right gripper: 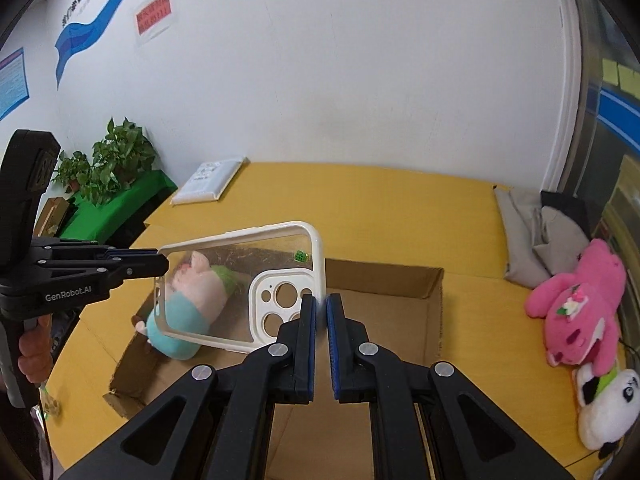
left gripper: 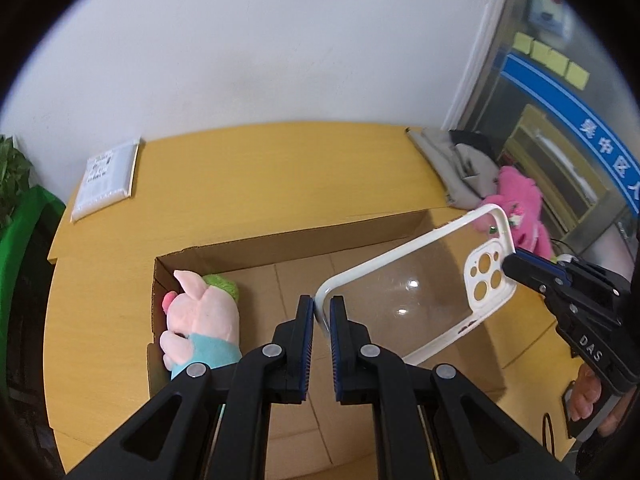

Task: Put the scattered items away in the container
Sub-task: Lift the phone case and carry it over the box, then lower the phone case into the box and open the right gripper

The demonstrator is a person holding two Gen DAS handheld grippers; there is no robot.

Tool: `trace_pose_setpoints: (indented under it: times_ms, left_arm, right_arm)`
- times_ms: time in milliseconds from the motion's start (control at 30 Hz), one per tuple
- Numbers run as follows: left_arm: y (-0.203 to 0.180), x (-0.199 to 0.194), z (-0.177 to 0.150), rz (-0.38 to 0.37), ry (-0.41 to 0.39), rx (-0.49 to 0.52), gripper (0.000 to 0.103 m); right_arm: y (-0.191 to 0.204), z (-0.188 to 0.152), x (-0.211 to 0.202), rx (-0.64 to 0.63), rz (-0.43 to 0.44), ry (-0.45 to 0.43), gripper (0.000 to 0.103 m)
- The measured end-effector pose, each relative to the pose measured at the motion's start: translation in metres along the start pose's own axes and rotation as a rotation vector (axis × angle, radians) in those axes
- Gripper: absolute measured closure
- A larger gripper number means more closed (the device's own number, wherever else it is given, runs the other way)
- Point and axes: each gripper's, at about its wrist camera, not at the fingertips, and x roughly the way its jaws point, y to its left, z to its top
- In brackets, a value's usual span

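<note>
**Operator:** State of the tongs?

**Technician:** Both are clamped on the same item. The left gripper (left gripper: pixel 322 312) pinches the bottom edge of the phone case (left gripper: pixel 404 284); the right gripper (right gripper: pixel 321 308) pinches the opposite end, beside the camera cut-out. Each set of jaws is nearly closed, with only the thin white rim between the pads.

**Operator:** Where is the case relative to the container?

**Technician:** It is held in the air above the open cardboard box (right gripper: pixel 434 304), touching nothing else. Its long axis runs from one gripper to the other, across the box opening, with the clear back tilted. Neither arm is nearer; each holds one end.

**Operator:** What lies below?

**Technician:** The pig plush (left gripper: pixel 204 320) lies against the left wall of the box, next to something green and fuzzy (left gripper: pixel 224 286). The box floor right of the plush is bare, judging from both views.

**Operator:** Other items?

**Technician:** On the yellow table (right gripper: pixel 360 208), the pink plush (right gripper: pixel 576 304) and the panda plush (right gripper: pixel 604 404) lie well right of the box, beside folded grey cloth (right gripper: pixel 532 236). A white packet (left gripper: pixel 106 178) sits at the far left corner. None obstructs a straight descent.

**Operator:** Risk?

**Technician:** Probably uneven release: if one gripper opens first, the case may swing on the other.
</note>
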Motion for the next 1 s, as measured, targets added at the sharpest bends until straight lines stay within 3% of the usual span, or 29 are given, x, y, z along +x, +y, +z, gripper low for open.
trace_pose_setpoints:
  times_ms: [233,533,733,1000]
  left_arm:
    - [0.027,0.09,0.011,0.017,0.127,-0.049,0.097]
    - [0.036,0.177,0.02,0.061,0.252,-0.022,0.098]
    - [0.035,0.212,0.019,0.078,0.295,-0.014,0.098]
    - [0.042,0.228,0.019,0.109,0.319,-0.021,0.099]
  right_arm:
    - [-0.025,-0.01,0.087,0.099,0.013,0.117,0.096]
    - [-0.052,-0.03,0.164,0.152,-0.008,0.225,0.096]
    - [-0.063,-0.04,0.193,0.158,-0.04,0.265,0.096]
    - [-0.068,-0.044,0.214,0.152,-0.047,0.287,0.096]
